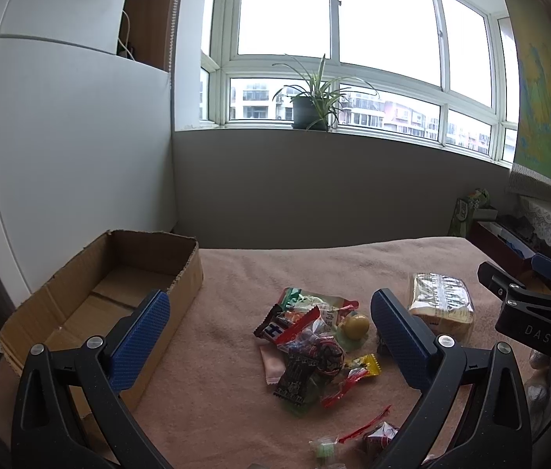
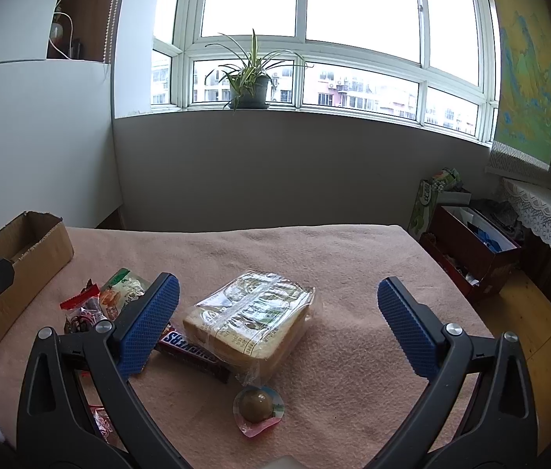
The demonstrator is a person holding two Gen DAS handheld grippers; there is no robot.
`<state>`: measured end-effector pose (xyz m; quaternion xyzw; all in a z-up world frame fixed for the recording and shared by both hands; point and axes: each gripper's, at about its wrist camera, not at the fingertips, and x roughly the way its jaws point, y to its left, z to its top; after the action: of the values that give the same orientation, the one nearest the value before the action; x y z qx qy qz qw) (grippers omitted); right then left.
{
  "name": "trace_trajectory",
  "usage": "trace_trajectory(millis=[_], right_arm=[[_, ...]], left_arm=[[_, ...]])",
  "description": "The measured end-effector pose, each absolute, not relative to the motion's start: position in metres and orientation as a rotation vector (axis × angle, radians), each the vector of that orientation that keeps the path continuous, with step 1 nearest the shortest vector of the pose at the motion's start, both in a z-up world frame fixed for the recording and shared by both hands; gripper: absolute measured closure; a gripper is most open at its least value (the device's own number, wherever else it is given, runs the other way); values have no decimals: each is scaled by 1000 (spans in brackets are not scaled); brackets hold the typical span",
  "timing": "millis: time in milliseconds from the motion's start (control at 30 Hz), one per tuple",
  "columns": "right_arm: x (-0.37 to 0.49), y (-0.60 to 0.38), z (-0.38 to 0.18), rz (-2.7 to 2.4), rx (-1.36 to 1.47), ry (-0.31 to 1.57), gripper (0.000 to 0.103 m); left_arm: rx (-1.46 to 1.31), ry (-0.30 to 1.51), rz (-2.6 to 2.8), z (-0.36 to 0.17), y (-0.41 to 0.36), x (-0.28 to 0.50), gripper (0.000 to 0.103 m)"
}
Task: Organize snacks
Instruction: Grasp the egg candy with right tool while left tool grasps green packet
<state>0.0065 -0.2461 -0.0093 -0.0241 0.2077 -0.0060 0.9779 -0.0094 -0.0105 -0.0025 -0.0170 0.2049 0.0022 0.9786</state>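
Observation:
A pile of wrapped snacks [image 1: 310, 348] lies on the pink towel-covered table [image 1: 244, 273]. An empty cardboard box [image 1: 119, 293] stands at the left. My left gripper [image 1: 271, 336] is open and empty, hovering above the pile. A wrapped loaf of sliced bread [image 2: 250, 318] lies in the middle of the right wrist view, with a Snickers bar [image 2: 193, 351] beside it and a jelly cup [image 2: 257, 406] in front. My right gripper [image 2: 279, 324] is open and empty, above the bread. The bread [image 1: 441, 301] and the right gripper's body [image 1: 529, 308] also show in the left wrist view.
The wall and window with a potted plant [image 1: 310, 105] stand behind the table. Boxes of clutter [image 2: 470, 242] sit on the floor past the table's right edge. A lace-covered shelf [image 2: 548, 211] is at far right. Bare towel lies between box and snacks.

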Motion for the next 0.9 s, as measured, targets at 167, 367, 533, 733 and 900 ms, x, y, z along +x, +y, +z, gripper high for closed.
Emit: trace_trajectory(millis=[167,367,533,733,900], right_arm=[[5,-251,-10,8,-35,436,0],[6,-265,-13,50,12,485,0],[7,-281,-20,101,103,547,0],[1,-294,-26,116,142,591,2],[1,-296,-33,152,165,631,6]], left_arm=[[-41,426,-3,-4,-8,-12,1],[-55,447,-20,-7,-2,-16,5],[-103,495,-67,-14,2,-20,11],[-135,555,-126,-24,-3,-30,17],[-129,617,-202,-34,-17,-35,24]])
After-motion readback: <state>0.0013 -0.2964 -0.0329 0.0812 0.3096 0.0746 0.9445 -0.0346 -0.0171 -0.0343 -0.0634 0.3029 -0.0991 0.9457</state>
